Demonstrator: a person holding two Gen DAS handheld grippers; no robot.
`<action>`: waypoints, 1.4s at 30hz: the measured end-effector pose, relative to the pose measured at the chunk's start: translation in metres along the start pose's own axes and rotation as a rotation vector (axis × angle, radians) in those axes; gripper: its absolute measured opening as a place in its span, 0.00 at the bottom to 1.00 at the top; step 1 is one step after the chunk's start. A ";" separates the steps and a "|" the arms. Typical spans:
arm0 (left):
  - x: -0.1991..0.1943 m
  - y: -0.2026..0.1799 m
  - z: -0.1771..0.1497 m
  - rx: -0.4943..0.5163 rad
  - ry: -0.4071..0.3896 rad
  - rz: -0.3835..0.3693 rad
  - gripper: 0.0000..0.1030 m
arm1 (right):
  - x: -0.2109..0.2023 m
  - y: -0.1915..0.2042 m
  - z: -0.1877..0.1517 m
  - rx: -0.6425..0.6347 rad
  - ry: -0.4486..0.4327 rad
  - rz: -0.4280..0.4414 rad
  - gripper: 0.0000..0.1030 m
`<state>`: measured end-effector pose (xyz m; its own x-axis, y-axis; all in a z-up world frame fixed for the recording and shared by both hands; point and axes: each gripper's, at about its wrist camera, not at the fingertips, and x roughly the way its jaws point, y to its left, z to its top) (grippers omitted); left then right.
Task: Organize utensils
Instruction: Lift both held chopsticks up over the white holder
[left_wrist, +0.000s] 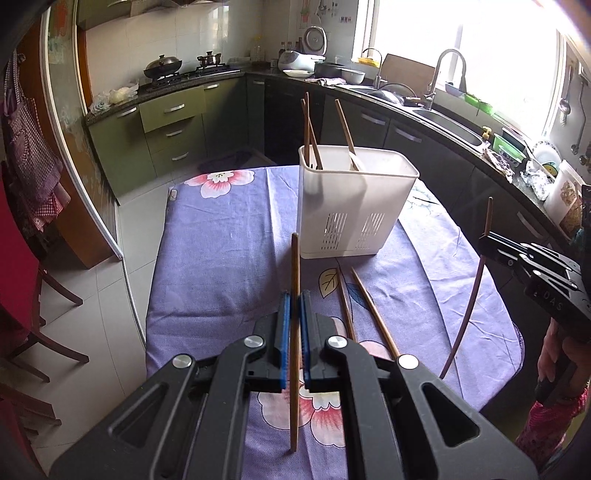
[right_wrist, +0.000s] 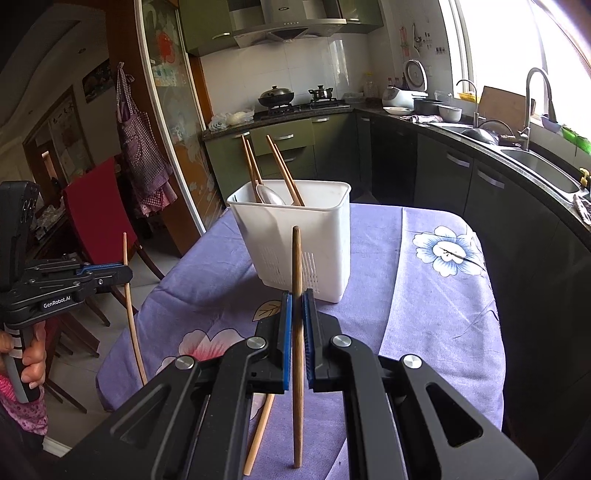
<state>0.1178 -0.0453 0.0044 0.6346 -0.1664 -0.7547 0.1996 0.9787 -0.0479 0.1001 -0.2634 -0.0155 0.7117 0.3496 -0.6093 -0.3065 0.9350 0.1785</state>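
My table (left_wrist: 221, 236) fills the near ground under a purple floral cloth (left_wrist: 229, 266), with the kitchen counters curving round behind it and the sink (left_wrist: 448, 123) far off to the right under the window.

On the far half of the cloth stands the white utensil holder (left_wrist: 356, 201), upright, slotted near its base. Three chopsticks (left_wrist: 310, 136) lean out of its far-left part, and in my right-hand view a pale spoon (right_wrist: 271, 197) lies tipped inside beside them; I cannot tell which compartment each sits in.

My left tongs (left_wrist: 294, 306) are clenched on one brown chopstick (left_wrist: 294, 266), which stands nearly upright between the blue pads (left_wrist: 283, 332), its top poking above them and its lower end hanging clear in front of the cloth. They hover over the near edge of the table, short of the holder.

My right tongs (right_wrist: 296, 306) grasp another chopstick (right_wrist: 296, 266) the same way, upright, pinched between their own blue pads, just near of the holder's right front. From the left view that stick (left_wrist: 480, 280) shows as a long bowed line at the table's right edge.

Two loose chopsticks (left_wrist: 364, 306) lie flat on the cloth near the holder's front, side by side, angled toward me, between the two tongs.
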 end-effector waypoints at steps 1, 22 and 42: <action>-0.002 0.000 0.000 0.003 -0.004 -0.002 0.05 | -0.002 0.001 0.000 -0.001 -0.005 0.002 0.07; -0.037 -0.009 0.025 0.037 -0.090 -0.031 0.05 | -0.031 0.016 0.037 -0.047 -0.076 0.005 0.07; -0.089 -0.031 0.122 0.081 -0.267 -0.111 0.05 | -0.077 0.034 0.152 -0.089 -0.216 -0.004 0.07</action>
<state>0.1463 -0.0751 0.1530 0.7775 -0.3079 -0.5483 0.3306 0.9419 -0.0600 0.1305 -0.2495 0.1547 0.8289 0.3592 -0.4288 -0.3510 0.9309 0.1011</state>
